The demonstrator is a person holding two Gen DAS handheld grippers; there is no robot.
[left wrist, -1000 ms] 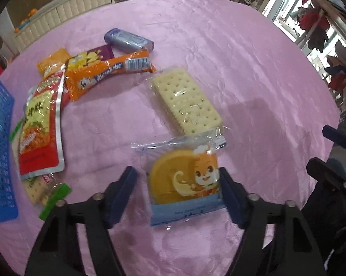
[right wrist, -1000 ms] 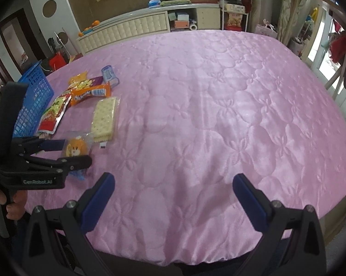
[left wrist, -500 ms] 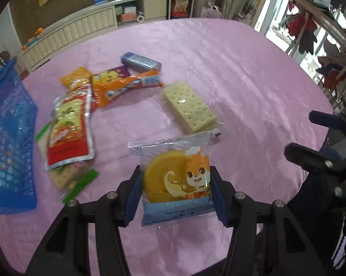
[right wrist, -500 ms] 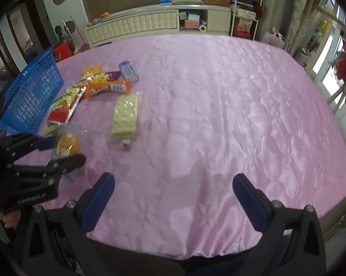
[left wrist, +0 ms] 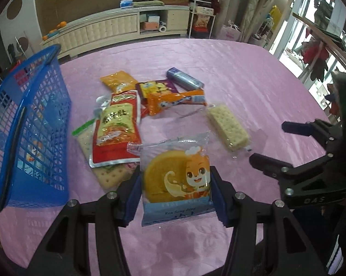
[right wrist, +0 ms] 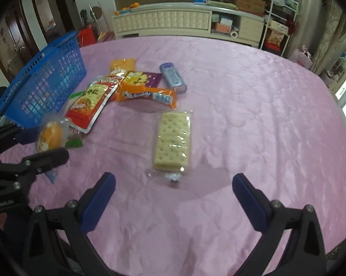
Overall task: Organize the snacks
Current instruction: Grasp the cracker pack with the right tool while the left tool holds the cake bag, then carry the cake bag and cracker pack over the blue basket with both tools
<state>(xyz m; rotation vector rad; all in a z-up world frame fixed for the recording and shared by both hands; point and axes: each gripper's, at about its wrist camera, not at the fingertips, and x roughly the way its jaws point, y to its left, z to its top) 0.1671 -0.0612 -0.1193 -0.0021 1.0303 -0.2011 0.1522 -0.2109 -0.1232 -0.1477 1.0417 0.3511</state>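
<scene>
Cake packet (left wrist: 176, 179) sits clamped between the pads of the left gripper (left wrist: 175, 192), lifted clear of the pink tablecloth (left wrist: 242, 69) near its front edge. The jaws have just closed a little on the packet's sides. Keep the squeeze light so the soft cake is not crushed, and carry the packet level toward the blue basket (left wrist: 27, 124) at the left edge, clearing its rim before release. The right gripper (right wrist: 173, 191) hangs wide open and empty above the cracker pack (right wrist: 173, 142), probably the next item.
</scene>
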